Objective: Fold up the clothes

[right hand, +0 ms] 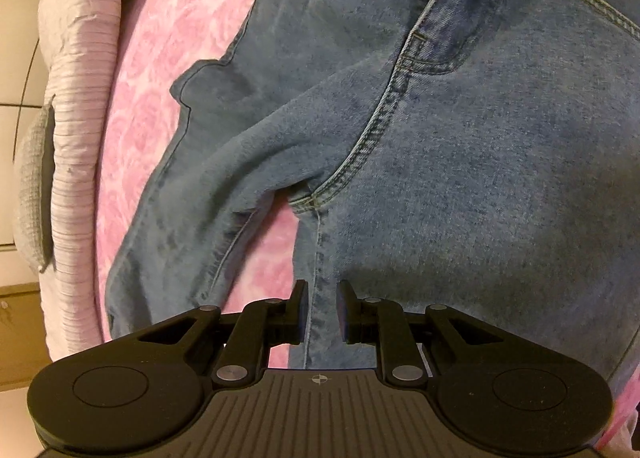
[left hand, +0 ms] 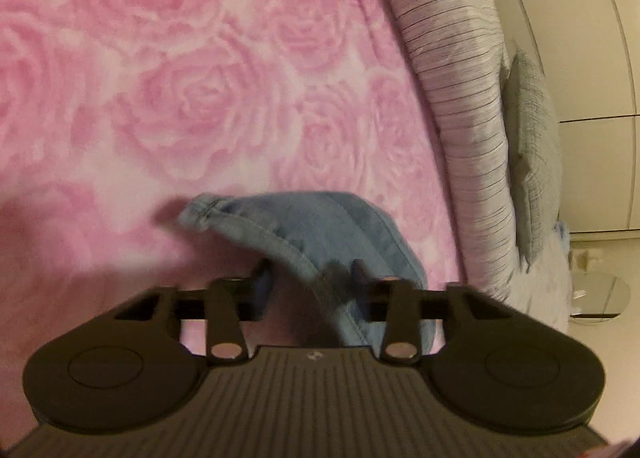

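Note:
A pair of blue jeans (right hand: 460, 146) lies spread on the pink rose-print bedspread (right hand: 192, 18), zipper and pockets at the top, crotch seam in the middle. My right gripper (right hand: 322, 298) is open, its fingers straddling the inner seam of the right leg just below the crotch. In the left wrist view a lighter blue leg end of the jeans (left hand: 312, 234) with its hem lies between the fingers of my left gripper (left hand: 310, 268), which is open wide with the denim edge running through the gap.
A striped grey-lilac quilt (left hand: 452, 74) is bunched along the bed's edge, and it shows in the right wrist view (right hand: 80, 58) too. A grey cushion (left hand: 532, 146) lies beyond it. Cream wardrobe doors (left hand: 592, 50) stand behind the bed.

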